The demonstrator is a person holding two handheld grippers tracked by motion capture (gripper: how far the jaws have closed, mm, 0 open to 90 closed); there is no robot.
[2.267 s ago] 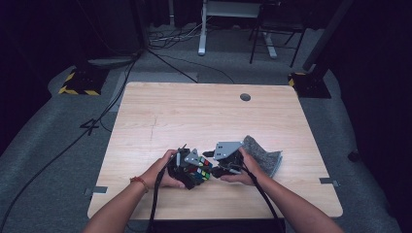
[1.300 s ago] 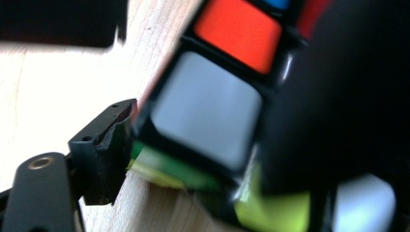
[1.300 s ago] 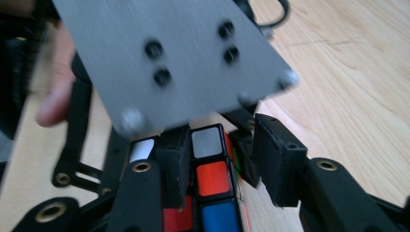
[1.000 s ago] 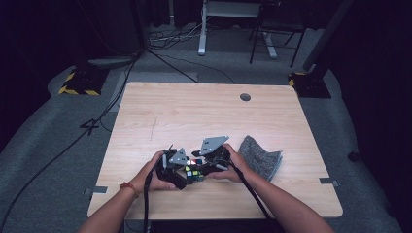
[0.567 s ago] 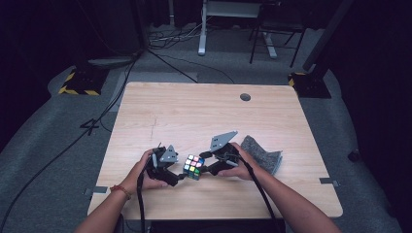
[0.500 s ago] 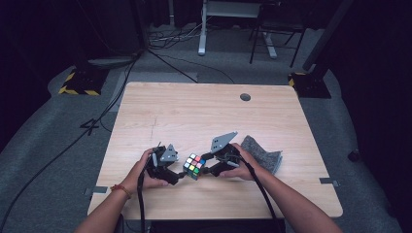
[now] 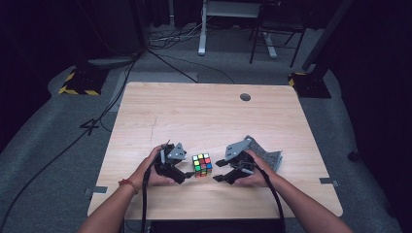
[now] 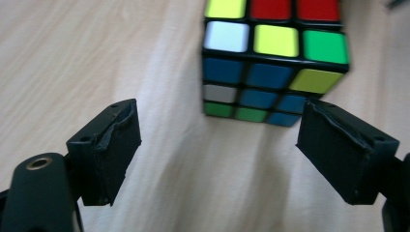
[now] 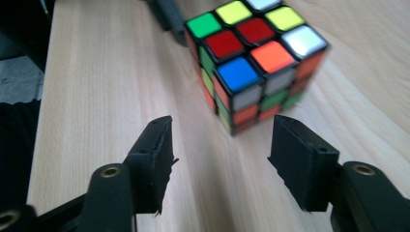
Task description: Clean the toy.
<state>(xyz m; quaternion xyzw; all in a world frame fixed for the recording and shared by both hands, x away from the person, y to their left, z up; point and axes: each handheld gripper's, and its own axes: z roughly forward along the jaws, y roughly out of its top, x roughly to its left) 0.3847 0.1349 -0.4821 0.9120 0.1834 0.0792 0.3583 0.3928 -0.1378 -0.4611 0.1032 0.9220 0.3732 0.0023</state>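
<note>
Both pairs of jaws stand apart, empty, flanking the cube (image 7: 202, 165): left gripper (image 7: 183, 174) near it, right gripper (image 7: 218, 171) just opening, apparently letting it rest.

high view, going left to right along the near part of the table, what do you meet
left gripper → puzzle cube → right gripper → grey cloth, all on the wooden table.

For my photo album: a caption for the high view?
Scrambled multicoloured puzzle cube sits free on the pale wooden table between two open hand-held tools.
</note>
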